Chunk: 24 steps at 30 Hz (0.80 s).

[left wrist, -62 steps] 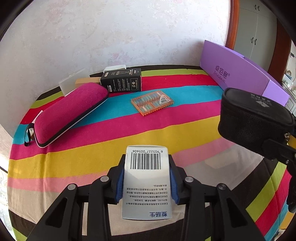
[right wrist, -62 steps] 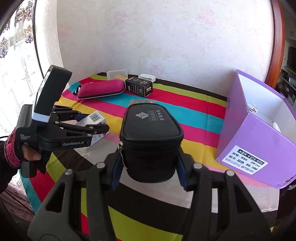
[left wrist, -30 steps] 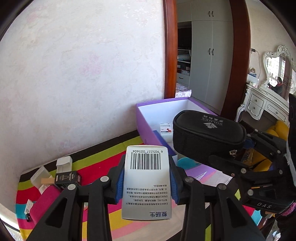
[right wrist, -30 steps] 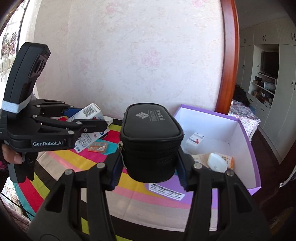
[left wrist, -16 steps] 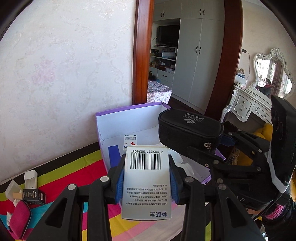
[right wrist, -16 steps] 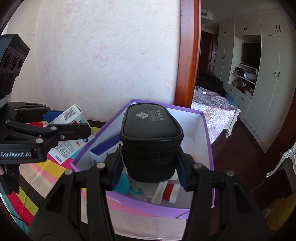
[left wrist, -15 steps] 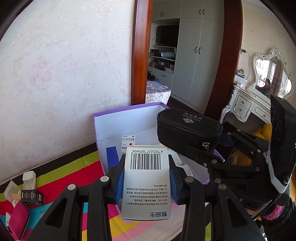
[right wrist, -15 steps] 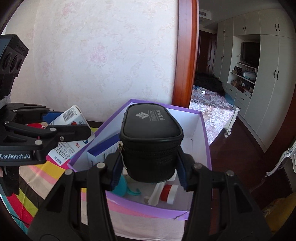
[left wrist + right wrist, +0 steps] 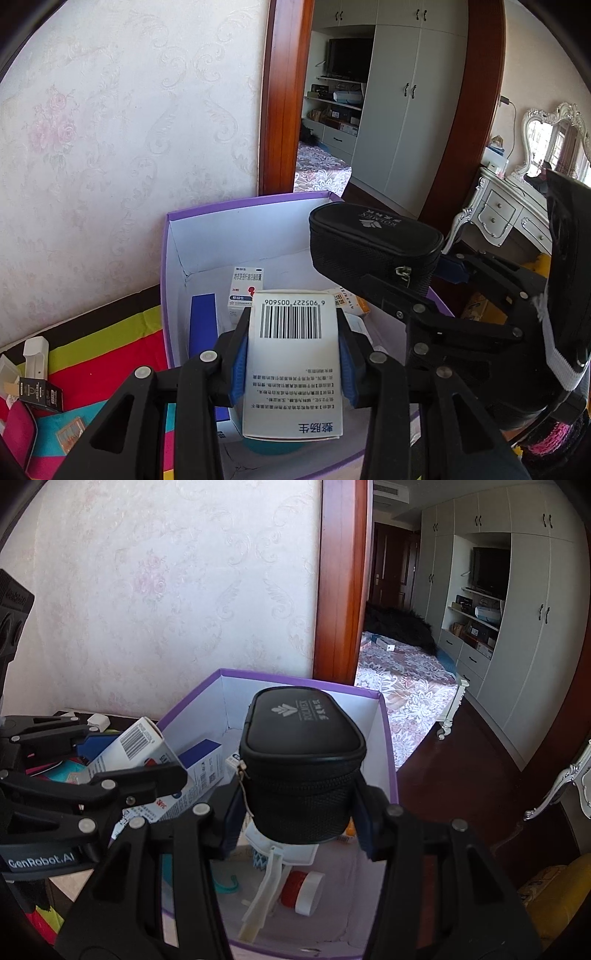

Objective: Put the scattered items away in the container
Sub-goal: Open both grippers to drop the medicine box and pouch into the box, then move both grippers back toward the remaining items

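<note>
- Left gripper (image 9: 293, 360) clamps a white carton (image 9: 293, 365), barcode end forward, held above the open purple box (image 9: 164, 295).
- Right gripper (image 9: 299, 805) squeezes a black pouch (image 9: 301, 764), also over the box.
- Inside: a blue carton (image 9: 202, 325), a white medicine box (image 9: 245, 286), a red-capped bottle (image 9: 301, 888).
- Striped cloth (image 9: 110, 354) lies left of the box.

Barcoded carton (image 9: 292, 363) over purple box (image 9: 173, 236)
</note>
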{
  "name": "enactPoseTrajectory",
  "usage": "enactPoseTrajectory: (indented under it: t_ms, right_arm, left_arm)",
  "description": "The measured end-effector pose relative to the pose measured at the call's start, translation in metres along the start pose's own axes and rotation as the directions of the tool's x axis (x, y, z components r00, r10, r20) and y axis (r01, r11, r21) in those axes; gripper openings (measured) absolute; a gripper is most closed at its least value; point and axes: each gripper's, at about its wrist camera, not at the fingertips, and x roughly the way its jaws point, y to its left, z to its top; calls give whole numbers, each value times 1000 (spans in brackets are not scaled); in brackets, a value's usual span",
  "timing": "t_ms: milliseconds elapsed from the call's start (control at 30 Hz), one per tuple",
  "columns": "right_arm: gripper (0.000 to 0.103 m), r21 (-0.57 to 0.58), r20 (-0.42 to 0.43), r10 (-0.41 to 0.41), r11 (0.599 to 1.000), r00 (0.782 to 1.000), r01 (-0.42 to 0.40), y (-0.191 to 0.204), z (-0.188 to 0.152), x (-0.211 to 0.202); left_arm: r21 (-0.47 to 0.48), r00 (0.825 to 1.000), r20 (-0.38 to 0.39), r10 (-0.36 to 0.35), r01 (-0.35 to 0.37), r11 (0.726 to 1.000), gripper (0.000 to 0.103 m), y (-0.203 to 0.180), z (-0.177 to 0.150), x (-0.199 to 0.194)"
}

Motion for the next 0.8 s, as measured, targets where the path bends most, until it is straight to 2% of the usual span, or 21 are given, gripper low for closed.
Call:
enactPoseTrajectory:
  t_ms: [267, 333, 400, 533, 600, 800]
  right_arm:
    - [54, -9, -56, 2, 1000, 998, -3, -13, 10, 16]
    - [57, -9, -76, 20, 1000, 997, -20, -13, 12, 18]
    - [65, -2, -72, 22, 1000, 997, -22, -14, 13, 15]
    - [80, 11, -33, 25, 1000, 999, -25, -14, 13, 3]
    - [82, 12, -23, 23, 1000, 999, -22, -13, 11, -2]
    - [86, 9, -28, 29, 1000, 999, -29, -5, 3, -16]
  left_arm:
    - [-55, 1000, 18, 4, -3, 998, 42, 3, 6, -1]
    - [-69, 1000, 22, 4, -2, 998, 48, 6, 4, -4]
    - [-79, 1000, 25, 6, -4, 997, 59, 8, 3, -8]
    - [-104, 999, 41, 6, -2, 995, 67, 15, -3, -20]
    - [-120, 999, 39, 7, -3, 993, 77, 19, -7, -26]
    - [-172, 999, 27, 20, -15, 985, 84, 40, -30, -46]
